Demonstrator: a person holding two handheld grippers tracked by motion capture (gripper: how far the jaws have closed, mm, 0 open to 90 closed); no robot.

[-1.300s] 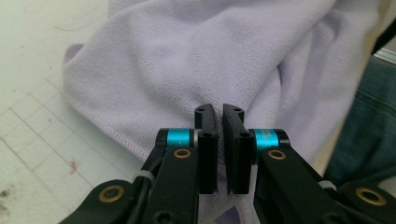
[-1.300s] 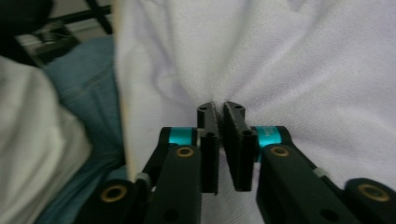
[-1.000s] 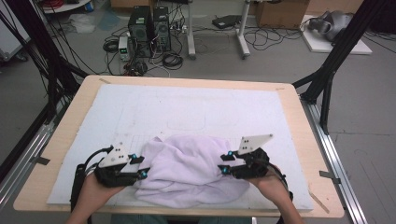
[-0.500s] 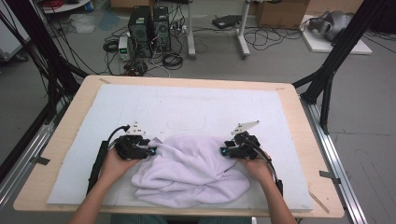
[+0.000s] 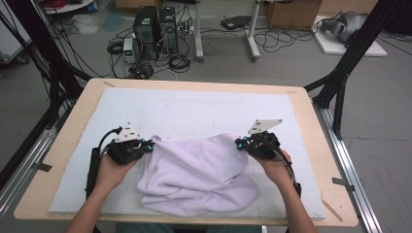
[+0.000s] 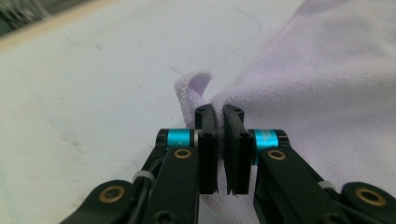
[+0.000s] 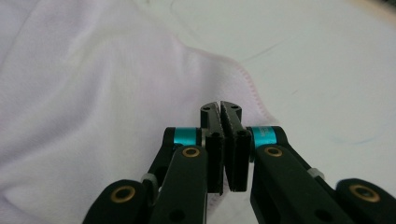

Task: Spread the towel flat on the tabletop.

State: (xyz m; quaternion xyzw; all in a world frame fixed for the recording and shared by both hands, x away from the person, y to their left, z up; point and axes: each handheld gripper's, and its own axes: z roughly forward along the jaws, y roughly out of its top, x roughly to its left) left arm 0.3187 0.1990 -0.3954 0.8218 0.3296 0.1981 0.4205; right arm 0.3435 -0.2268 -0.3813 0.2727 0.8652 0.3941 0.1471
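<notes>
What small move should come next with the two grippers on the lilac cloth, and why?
Probably lift both corners and draw them apart to spread it. The left gripper and right gripper have just closed on edges of the lilac cloth, which lies bunched in folds near the front of the white mat.

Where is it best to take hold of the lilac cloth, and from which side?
At its hemmed far corners, from the outer sides: the cloth lies bunched mid-table, and only those thin edges stick out. The left gripper and right gripper already pinch there.
</notes>
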